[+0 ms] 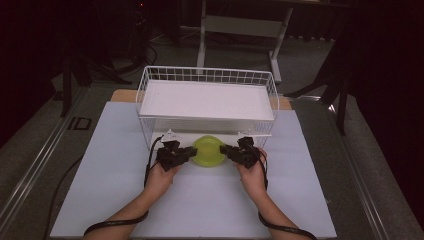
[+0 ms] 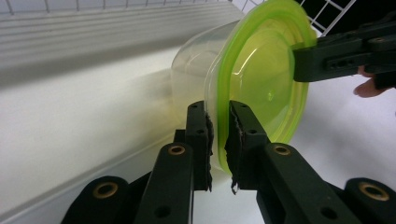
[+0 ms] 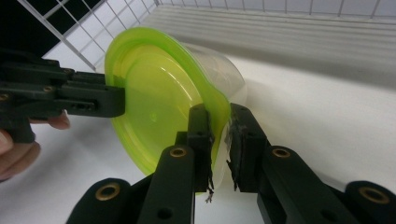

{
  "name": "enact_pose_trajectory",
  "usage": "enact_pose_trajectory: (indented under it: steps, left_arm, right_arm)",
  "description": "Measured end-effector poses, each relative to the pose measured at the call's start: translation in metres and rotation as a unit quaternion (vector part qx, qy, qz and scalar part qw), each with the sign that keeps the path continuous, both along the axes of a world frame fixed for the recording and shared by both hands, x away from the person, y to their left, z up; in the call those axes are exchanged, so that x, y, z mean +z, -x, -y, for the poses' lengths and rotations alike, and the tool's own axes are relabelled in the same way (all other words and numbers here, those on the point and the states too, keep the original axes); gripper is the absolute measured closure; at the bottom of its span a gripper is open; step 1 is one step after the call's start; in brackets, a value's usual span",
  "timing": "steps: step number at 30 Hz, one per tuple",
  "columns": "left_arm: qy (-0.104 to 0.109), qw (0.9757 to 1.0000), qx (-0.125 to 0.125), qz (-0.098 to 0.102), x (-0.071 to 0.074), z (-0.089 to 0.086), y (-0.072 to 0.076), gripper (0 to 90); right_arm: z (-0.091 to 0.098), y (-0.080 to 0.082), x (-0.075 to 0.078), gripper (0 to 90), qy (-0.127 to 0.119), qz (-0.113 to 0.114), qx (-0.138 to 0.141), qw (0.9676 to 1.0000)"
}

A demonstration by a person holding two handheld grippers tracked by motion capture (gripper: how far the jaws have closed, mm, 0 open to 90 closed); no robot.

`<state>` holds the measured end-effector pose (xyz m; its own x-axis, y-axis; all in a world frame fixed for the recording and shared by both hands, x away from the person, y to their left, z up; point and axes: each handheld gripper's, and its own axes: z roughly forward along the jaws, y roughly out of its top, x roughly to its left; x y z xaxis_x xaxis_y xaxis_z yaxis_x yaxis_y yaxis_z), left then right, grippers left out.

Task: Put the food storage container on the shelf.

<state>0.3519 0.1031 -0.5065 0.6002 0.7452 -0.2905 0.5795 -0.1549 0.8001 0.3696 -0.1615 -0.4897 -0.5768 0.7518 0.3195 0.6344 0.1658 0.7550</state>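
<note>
At the near edge of the wire basket (image 1: 145, 82), on the white table surface (image 1: 100, 165), one clear plastic container (image 1: 209, 151) with a lime-green lid (image 2: 261, 70) is held between two handheld grippers. It sits just in front of the basket's lower opening, below the basket's single white shelf board (image 1: 207, 99), with the lid turned up toward the person. The left gripper (image 1: 189, 153) has its two black jaws nearly together, pinching the lid's rim on one side; in the left gripper view the pads (image 2: 236, 140) press on the green rim from both faces. The right gripper (image 1: 226, 150) does the same on the opposite side of the rim, its jaws likewise almost closed on the thin edge, as the right gripper view confirms. Judged from its thin translucent wall and apparent emptiness, the container is probably light and somewhat flexible, and smooth enough to slip; the lid rim is likely the firmest place to take hold, though a snap-on lid may pull free under load, so grips on opposite sides of the rim seem prudent. Count: one container, one lid, one basket, one shelf board, two grippers, two hands (image 1: 161, 176), and a cable (image 1: 115, 223) looped round each forearm.
</note>
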Motion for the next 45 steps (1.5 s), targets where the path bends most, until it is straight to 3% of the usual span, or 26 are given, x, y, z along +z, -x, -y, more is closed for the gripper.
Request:
enact_pose_trajectory:
  steps: [5,8,11,20,22,24,25,28,34,40,43,45]
  left_arm:
    - [-0.002,0.9999,-0.003,0.011,0.001,0.000,-0.005,78.2]
    - [0.017,0.9998,0.001,0.008,0.000,-0.001,-0.008,78.1]
    - [0.019,0.9997,0.003,0.016,0.001,-0.002,-0.011,77.0]
    - [0.005,0.9984,0.024,0.051,0.002,0.000,-0.020,69.6]
    - [0.019,0.9984,0.031,0.042,0.001,-0.001,-0.023,66.4]
    - [0.019,0.9984,0.031,0.042,0.001,-0.001,-0.023,66.3]
    - [0.029,0.9982,0.032,0.041,-0.001,-0.002,-0.024,66.1]
    - [0.006,0.9971,0.036,0.067,-0.002,-0.001,-0.024,58.9]
    - [-0.007,0.9958,0.046,0.079,0.000,0.002,-0.027,55.7]
    - [0.000,0.9954,0.064,0.071,-0.001,0.002,-0.031,49.3]
    - [-0.004,0.9951,0.056,0.081,0.000,0.003,-0.029,47.4]
    - [0.004,0.9945,0.050,0.092,0.002,0.005,-0.026,47.3]
  right_arm:
    - [-0.001,-0.002,0.001,78.1,0.008,0.016,0.000,0.9998]
    - [-0.003,-0.004,0.002,77.5,0.017,0.033,-0.004,0.9993]
    - [-0.004,-0.006,0.003,76.7,0.018,0.040,-0.008,0.9990]
    - [-0.009,-0.013,0.002,68.1,0.040,0.077,-0.033,0.9957]
    - [-0.011,-0.013,-0.002,66.7,0.039,0.086,-0.041,0.9947]
    - [-0.012,-0.013,-0.003,66.7,0.041,0.089,-0.045,0.9941]
    - [-0.012,-0.013,-0.004,60.3,0.044,0.099,-0.057,0.9925]
    - [-0.012,-0.015,-0.005,55.4,0.047,0.104,-0.065,0.9913]
    - [-0.015,-0.018,-0.007,53.6,0.052,0.108,-0.073,0.9901]
    - [-0.016,-0.023,-0.008,47.2,0.060,0.120,-0.082,0.9876]
    - [-0.018,-0.021,-0.009,47.3,0.064,0.136,-0.087,0.9848]
    - [-0.020,-0.017,-0.008,47.4,0.059,0.149,-0.084,0.9834]
